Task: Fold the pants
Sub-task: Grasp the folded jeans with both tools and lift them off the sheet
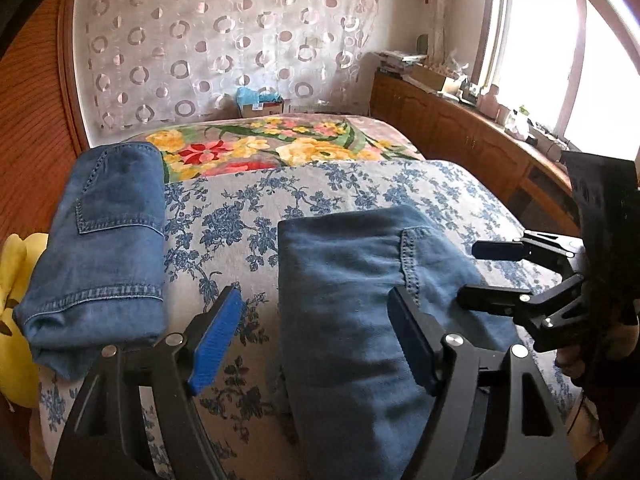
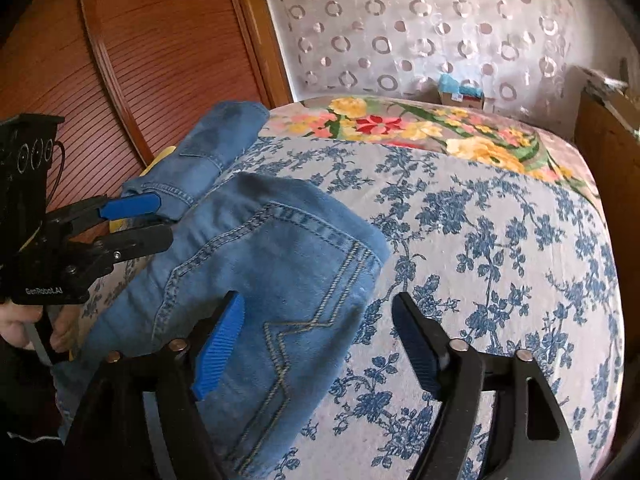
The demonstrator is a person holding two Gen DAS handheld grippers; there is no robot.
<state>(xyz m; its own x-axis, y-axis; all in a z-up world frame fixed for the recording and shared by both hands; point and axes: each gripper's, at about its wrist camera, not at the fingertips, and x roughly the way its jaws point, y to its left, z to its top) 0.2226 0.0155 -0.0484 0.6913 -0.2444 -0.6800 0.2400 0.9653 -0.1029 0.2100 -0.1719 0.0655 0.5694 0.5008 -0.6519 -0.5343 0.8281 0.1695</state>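
A folded pair of blue jeans lies on the bed, seen from the other side with its back pocket up. My left gripper is open and straddles the jeans' left edge, one pad over the bedspread and the other over the denim. My right gripper is open too, astride the jeans' right edge with no pad pressing on cloth. Each gripper shows in the other's view: the right gripper at the jeans' right side, the left gripper at their left. A second folded pair of jeans lies at the bed's left edge.
The bed carries a blue-flowered cover and a bright flowered blanket farther back. A yellow soft thing sits left of the bed. A wooden cabinet with clutter runs under the window on the right; a wooden door stands left.
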